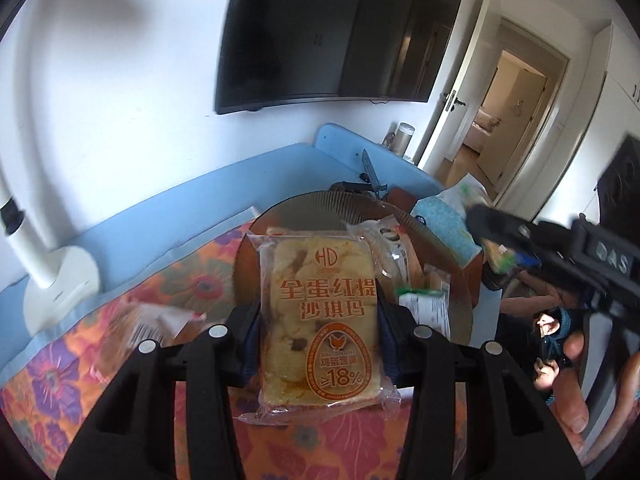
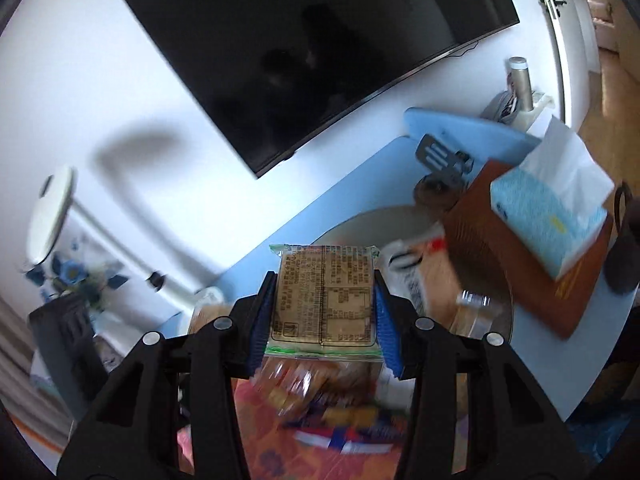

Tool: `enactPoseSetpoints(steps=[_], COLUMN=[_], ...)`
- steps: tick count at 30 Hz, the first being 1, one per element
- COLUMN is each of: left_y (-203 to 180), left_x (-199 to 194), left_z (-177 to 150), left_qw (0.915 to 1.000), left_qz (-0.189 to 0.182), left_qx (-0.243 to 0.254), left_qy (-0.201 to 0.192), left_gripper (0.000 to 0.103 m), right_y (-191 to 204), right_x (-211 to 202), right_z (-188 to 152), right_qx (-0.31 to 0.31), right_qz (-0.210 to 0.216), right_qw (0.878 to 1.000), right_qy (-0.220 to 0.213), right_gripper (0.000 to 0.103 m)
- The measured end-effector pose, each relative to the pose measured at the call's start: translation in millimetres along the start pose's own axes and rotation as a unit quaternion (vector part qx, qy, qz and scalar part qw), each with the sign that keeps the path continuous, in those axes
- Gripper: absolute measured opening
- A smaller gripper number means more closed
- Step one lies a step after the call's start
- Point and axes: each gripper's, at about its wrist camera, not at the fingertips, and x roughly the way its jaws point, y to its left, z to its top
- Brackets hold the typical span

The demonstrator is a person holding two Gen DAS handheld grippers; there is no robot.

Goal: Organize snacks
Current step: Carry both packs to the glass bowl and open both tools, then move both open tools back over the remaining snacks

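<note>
My left gripper point(image 1: 318, 312) is shut on a clear packet of yellow sachima cake point(image 1: 316, 276) with orange print, held upright above the floral cloth point(image 1: 168, 292). Behind it lies a round ribbed plate point(image 1: 320, 200) with a few wrapped snacks point(image 1: 420, 304) on it. My right gripper point(image 2: 324, 296) is shut on a green-edged snack packet point(image 2: 324, 276), whose printed back label faces the camera. It hangs in front of the same plate point(image 2: 352, 220), which holds wrapped snacks point(image 2: 416, 276). In the left wrist view the right gripper point(image 1: 496, 248) shows blurred at the right.
A blue tissue box point(image 2: 552, 216) rests on a brown box point(image 2: 540, 296) right of the plate. More snack packets point(image 2: 320, 400) lie blurred on the cloth below. A white lamp base point(image 1: 60, 280) stands at the left, a wall television point(image 1: 340, 32) behind. A person's fingers point(image 1: 572, 400) show at lower right.
</note>
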Motion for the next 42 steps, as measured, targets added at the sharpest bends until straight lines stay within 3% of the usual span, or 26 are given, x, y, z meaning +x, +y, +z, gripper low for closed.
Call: enactPoseSetpoints(steps=[1, 3, 5, 6, 10, 12, 17, 20, 23, 25, 27, 30, 35, 36, 38, 42], left_y=[-3, -4, -4, -2, 10, 19, 49, 67, 93, 116, 137, 170, 188, 189, 195, 209], left_x=[8, 22, 33, 35, 24, 7, -39, -76, -112, -125, -129, -126, -113, -109, -105, -105], left_z=[5, 18, 30, 32, 26, 15, -20, -49, -90, -123, -151, -185, -208, -211, -211, -217], left_qw=[1.0, 1.0, 0.9999, 0.9998, 0.9999, 0.9997, 0.9991, 0.9981, 0.9963, 0.9934, 0.9883, 0.9771, 0.9653, 0.9634, 0.964, 0.9613], left_qz=[-0.001, 0.001, 0.016, 0.021, 0.007, 0.018, 0.027, 0.047, 0.066, 0.095, 0.131, 0.179, 0.231, 0.24, 0.229, 0.217], left_qx=[0.001, -0.001, -0.003, -0.006, -0.012, -0.008, -0.026, -0.026, -0.039, -0.055, -0.077, -0.115, -0.122, -0.12, -0.135, -0.169], left_qy=[0.003, 0.007, -0.001, -0.005, -0.004, -0.014, -0.02, -0.03, -0.04, -0.032, -0.016, 0.006, 0.007, 0.008, 0.018, 0.022], left_gripper=[0.045, 0.047, 0.075, 0.081, 0.08, 0.081, 0.082, 0.084, 0.095, 0.095, 0.095, 0.095, 0.095, 0.095, 0.095, 0.095], right_y=[-1, -8, -16, -23, -28, -18, 47, 95, 137, 158, 170, 178, 167, 161, 149, 127], right_x=[12, 34, 47, 46, 28, 13, -21, -42, -55, -49, -31, 13, 63, 73, 79, 91], right_z=[11, 25, 30, 26, -8, -26, -65, -91, -133, -173, -205, -243, -256, -252, -245, -233], right_qx=[-0.003, -0.002, 0.007, 0.01, -0.004, -0.027, -0.12, -0.184, -0.255, -0.298, -0.316, -0.336, -0.353, -0.341, -0.308, -0.245], right_qz=[-0.011, -0.025, -0.026, -0.022, -0.008, -0.009, 0.028, 0.057, 0.075, 0.093, 0.097, 0.069, -0.003, -0.012, 0.011, 0.016], right_qw=[1.0, 1.0, 0.999, 0.999, 0.999, 0.999, 0.992, 0.981, 0.964, 0.95, 0.944, 0.938, 0.935, 0.938, 0.948, 0.963], right_qy=[0.0, 0.013, 0.023, 0.026, 0.034, 0.029, 0.031, 0.021, 0.006, 0.008, 0.023, 0.045, 0.039, 0.056, 0.08, 0.113], right_gripper=[0.05, 0.073, 0.071, 0.071, 0.071, 0.07, 0.073, 0.089, 0.1, 0.1, 0.1, 0.1, 0.1, 0.1, 0.1, 0.1])
